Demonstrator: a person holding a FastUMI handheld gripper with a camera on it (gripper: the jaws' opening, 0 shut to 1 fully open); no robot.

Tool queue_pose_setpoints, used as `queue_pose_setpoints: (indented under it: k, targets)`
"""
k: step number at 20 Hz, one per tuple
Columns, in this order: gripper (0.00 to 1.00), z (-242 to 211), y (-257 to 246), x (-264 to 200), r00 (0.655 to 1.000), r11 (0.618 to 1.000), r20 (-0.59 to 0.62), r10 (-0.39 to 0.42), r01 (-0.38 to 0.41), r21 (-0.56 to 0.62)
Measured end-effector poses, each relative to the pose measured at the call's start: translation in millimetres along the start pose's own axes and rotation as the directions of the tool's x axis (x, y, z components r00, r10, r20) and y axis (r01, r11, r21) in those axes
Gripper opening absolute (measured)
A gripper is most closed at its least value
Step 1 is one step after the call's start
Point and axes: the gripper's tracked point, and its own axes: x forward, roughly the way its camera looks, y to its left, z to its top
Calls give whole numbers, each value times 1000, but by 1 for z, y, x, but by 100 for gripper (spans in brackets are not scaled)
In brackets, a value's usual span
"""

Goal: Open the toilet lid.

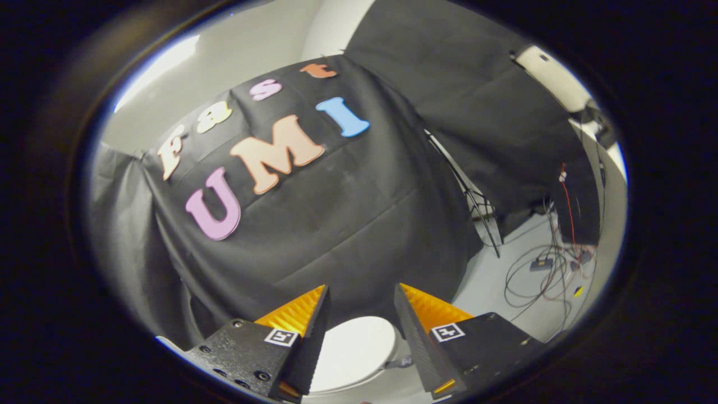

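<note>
right now the gripper (360, 297) is hanging with its fingers spread apart and gripping nothing, and the toilet lid (353, 350) is showing in the gap between them, down below and a little beyond the tips. the lid is looking closed and flat, its rounded front edge facing toward the gripper, so the opening step is probably not yet begun. to do it well, i am judging that the fingers should be coming down low to that front lip, one finger slipping under the edge while the other is riding on top, then swinging up and back in an arc around the hinge at the rear rather than pulling straight up. the black cloth wall (359, 224) is standing just behind the toilet, so room for the lid to lean back is looking limited. off to the right a light stand (468, 199) and loose cables (541, 275) are lying on the floor (493, 280), well apart from the toilet, leaving open space on that side.
</note>
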Motion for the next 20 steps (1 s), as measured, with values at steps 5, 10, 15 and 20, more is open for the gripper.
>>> queue_pose_setpoints:
  k: [5, 10, 15, 20]
  targets:
    - [65, -49, -23, 31, 997, 987, -53, -58, 65, 145]
    - [65, -112, -52, 50, 986, 957, -155, -66, 106, 269]
    - [65, -171, -64, 64, 964, 925, -264, -44, 139, 354]
    - [65, -215, -75, 83, 939, 890, -344, -15, 169, 423]
